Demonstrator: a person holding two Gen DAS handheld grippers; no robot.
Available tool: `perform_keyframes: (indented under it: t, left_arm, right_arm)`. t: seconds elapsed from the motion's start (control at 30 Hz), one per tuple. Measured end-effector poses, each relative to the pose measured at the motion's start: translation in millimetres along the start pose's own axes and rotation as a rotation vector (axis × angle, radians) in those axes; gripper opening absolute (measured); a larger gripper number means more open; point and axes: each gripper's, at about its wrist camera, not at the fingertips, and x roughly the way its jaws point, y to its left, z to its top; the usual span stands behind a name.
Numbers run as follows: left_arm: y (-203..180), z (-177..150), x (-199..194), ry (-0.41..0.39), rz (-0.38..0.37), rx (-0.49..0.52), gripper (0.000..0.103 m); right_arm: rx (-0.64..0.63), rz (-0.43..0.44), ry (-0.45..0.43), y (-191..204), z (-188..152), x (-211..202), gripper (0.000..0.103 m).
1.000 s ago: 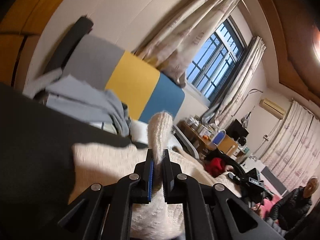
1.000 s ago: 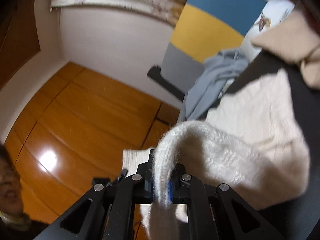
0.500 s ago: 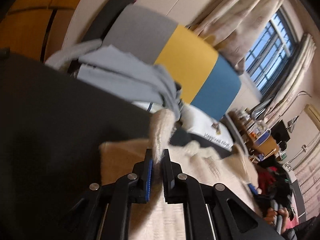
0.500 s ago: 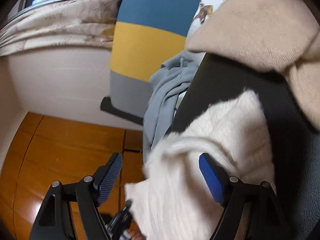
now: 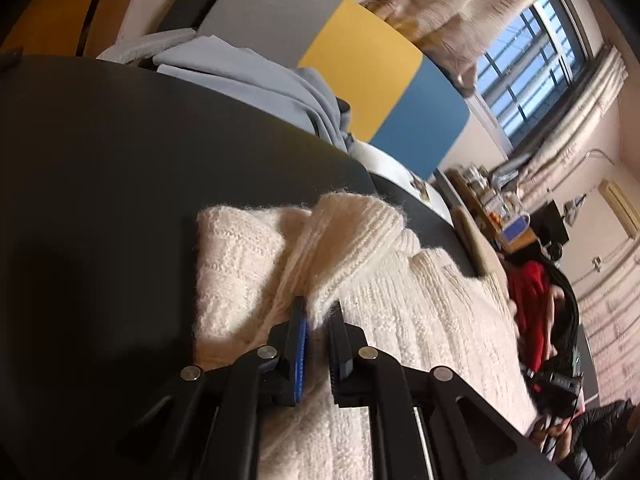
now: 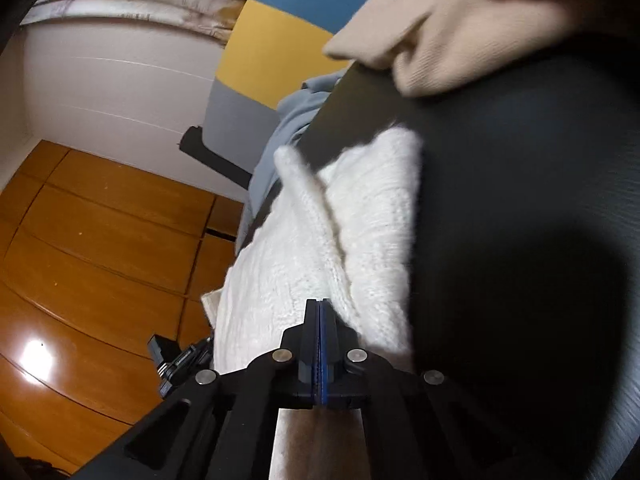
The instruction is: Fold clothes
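Left wrist view
Landmark: black tabletop (image 5: 120,184), dark and matte.
Sweater: cream knitted sweater (image 5: 400,312) lying on the tabletop, a ribbed sleeve (image 5: 352,232) folded across its body.
Left gripper (image 5: 318,332): jaws parting, a narrow gap between the blue pads, a fold of the sweater's knit still between them.
Beyond the tabletop: grey garment (image 5: 256,80) heaped at the far edge; behind it a headboard (image 5: 360,76) in grey, yellow and blue panels.

Right wrist view
Right gripper (image 6: 320,320): jaws pressed flat together, nothing between them, tips over the sweater's near edge.
Sweater: white knit spread on the tabletop's left part, one raised fold running away from the gripper.
Far edge of the tabletop: beige garment (image 6: 440,36).
Left of the tabletop: wooden floor (image 6: 100,240).
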Motion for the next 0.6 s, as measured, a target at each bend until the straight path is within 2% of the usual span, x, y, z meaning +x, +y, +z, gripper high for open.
perform_keyframes:
  t: [0.03,0.17,0.2,0.23,0.3,0.4,0.47,0.5,0.53,0.6]
  left_arm:
    - [-3.1,-1.8,-3.4,0.007,0.005,0.010,0.009]
    - [-9.0,-0.3,-10.7,0.015,0.026,0.034,0.010]
    - [-9.6,1.0,-11.9,0.016,0.026,0.035,0.011]
    - [-9.7,2.5,-12.3,0.017,0.023,0.034,0.014]
    - [-10.5,6.2,-11.6,0.020,0.019,0.042,0.017]
    - [-9.5,11.1,-6.6,0.037,0.034,0.072,0.017]
    - [-8.5,13.8,-3.2,0.051,0.046,0.096,0.017]
    - [-8.7,14.3,-2.2,0.059,0.055,0.109,0.017]
    - [-9.0,14.8,-1.7,0.065,0.064,0.122,0.009]
    - [-10.3,15.9,-6.2,0.059,0.056,0.136,0.007]
  right_arm:
    - [-0.028,-0.022,0.001,5.3,2.2,-4.2,0.000]
    - [-0.144,-0.084,-0.016,33.0,21.8,-9.7,0.011]
    - [-0.162,-0.089,-0.023,39.0,28.8,-8.0,0.021]
    - [-0.187,-0.113,-0.026,44.9,36.1,-2.8,0.040]
    - [-0.226,-0.152,-0.014,53.9,50.8,11.9,0.064]
    - [-0.261,-0.204,0.034,62.1,62.9,32.2,0.064]
    - [-0.313,-0.291,0.099,68.0,66.2,55.8,0.056]
    - [-0.352,-0.350,0.121,72.0,64.5,65.4,0.034]
    - [-0.390,-0.377,0.145,74.7,60.4,72.0,0.011]
    - [-0.470,-0.413,0.141,87.1,49.9,69.3,0.009]
